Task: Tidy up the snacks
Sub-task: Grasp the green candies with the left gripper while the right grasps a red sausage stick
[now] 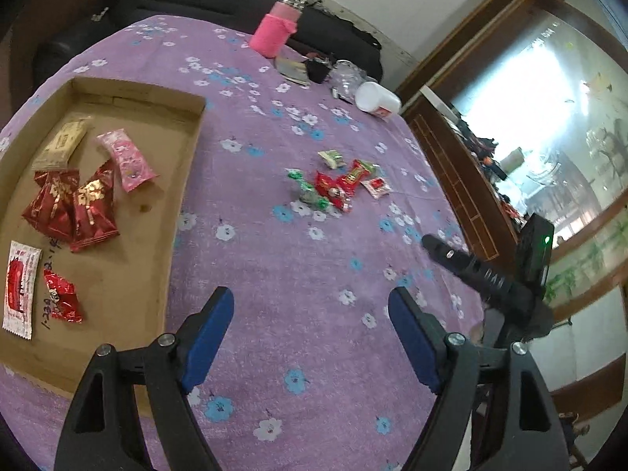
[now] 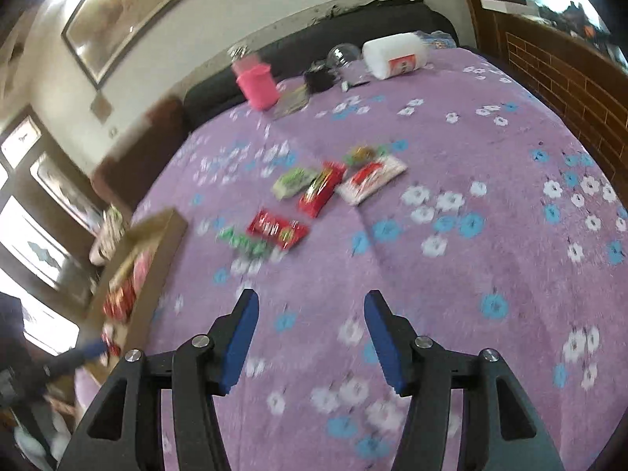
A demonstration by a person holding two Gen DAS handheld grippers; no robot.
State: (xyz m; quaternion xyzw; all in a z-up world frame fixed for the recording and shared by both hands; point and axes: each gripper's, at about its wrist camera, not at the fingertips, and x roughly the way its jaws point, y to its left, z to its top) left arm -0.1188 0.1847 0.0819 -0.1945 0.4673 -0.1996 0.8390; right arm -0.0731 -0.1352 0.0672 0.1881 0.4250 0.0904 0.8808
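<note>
1. Purple floral tablecloth [image 1: 306, 274]: the wide stretch ahead of both grippers lies bare and passable.
2. Loose snack pile [image 1: 339, 184]: mid-cloth, with open cloth on every side.
3. Cardboard tray [image 1: 184, 180]: raised walls bar a low entry from the side; open from above. Packets fill its left half; the right half of the floor is bare.
4. Far edge: pink bottle [image 1: 274, 29], white jar [image 1: 378, 98] on its side and small clutter crowd that strip.
5. Wooden cabinet [image 1: 463, 180] closes off the right side.
</note>
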